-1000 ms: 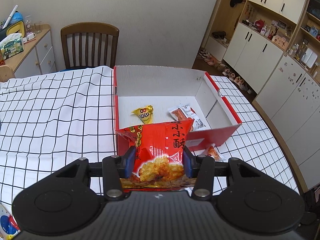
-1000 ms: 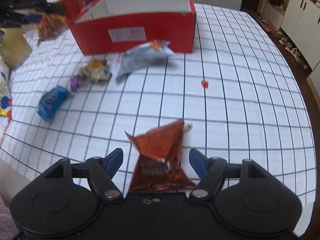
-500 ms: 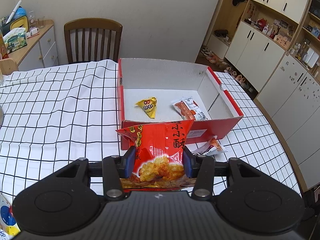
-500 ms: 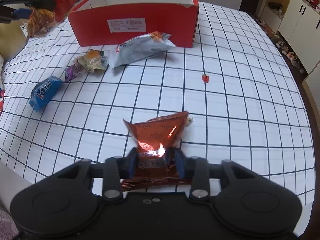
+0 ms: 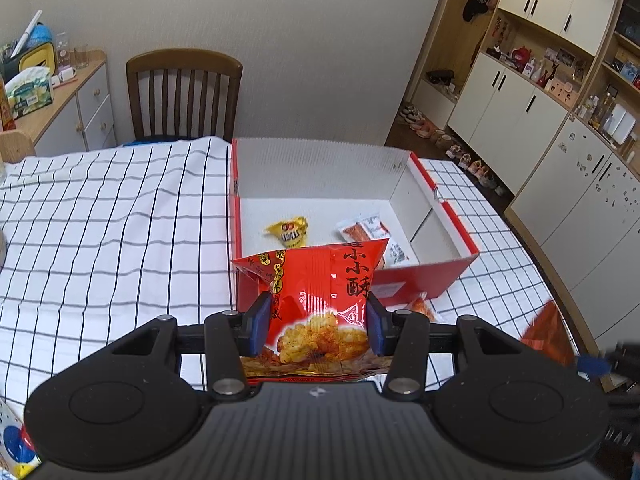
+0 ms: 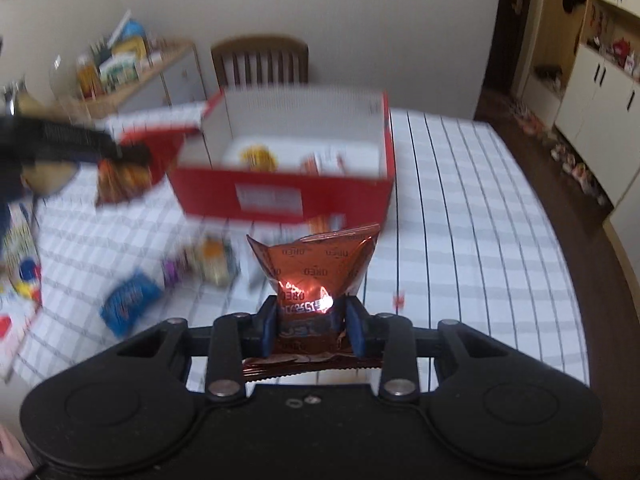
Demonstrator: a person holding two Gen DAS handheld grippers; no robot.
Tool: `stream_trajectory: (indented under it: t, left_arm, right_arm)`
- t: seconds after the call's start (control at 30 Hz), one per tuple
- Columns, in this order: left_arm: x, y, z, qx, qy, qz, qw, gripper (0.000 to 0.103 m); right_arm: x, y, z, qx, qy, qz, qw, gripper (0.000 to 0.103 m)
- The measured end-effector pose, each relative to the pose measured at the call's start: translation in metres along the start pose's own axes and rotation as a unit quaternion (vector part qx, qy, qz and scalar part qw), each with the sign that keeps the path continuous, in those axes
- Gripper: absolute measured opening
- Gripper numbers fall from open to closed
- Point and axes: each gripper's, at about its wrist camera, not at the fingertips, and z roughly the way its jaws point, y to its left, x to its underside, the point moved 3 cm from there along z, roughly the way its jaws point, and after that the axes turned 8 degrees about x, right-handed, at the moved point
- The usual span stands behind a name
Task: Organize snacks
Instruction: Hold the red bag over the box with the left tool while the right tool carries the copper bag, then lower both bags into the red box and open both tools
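Behind both grippers sits the red box (image 5: 424, 276), open at the top, its white inside walls standing well above the floor where a yellow packet (image 5: 289, 233) and a white-and-red packet (image 5: 370, 232) lie apart, with bare floor around and behind them. On the checked tablecloth (image 5: 112, 216) the left side is wide and free; to the right the cloth runs to the table's rounded edge.

Clamped between the blue pads of the left gripper (image 5: 316, 324), the red snack bag (image 5: 316, 292) stands upright, long axis pointing away toward the box's near wall, top corners flared wider than the grip. The right gripper (image 6: 314, 326) has just been closing and now pinches the copper Oreo packet (image 6: 314, 268) at its lower part (the foil glints there); the packet rises upright, its top seam toward the box.

Near the box's front, a blue packet (image 6: 130, 300) and a blurred small wrapper (image 6: 214, 264) lie on the cloth, left of the copper packet.
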Motion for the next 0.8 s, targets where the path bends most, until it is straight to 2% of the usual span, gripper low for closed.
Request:
stream_trajectory:
  t: [0.33,0.57,0.8]
  left_arm:
    - [-0.037,-0.012,0.007,-0.007,-0.022,0.019,0.9996,0.046]
    - [-0.061,-0.014,0.027,-0.029,-0.033,0.027,0.9987,0.046]
    - [-0.081,-0.007,0.062,-0.066,-0.021,0.037,0.9969,0.046]
  right_arm:
    - [-0.079,0.003,0.013,-0.005,-0.057,-0.013,0.998,0.034]
    - [-0.116,0.0,0.04,-0.004,-0.063,0.003,0.998,0.034]
    - [-0.139,0.007,0.071,-0.002,-0.06,-0.013,0.998,0.034]
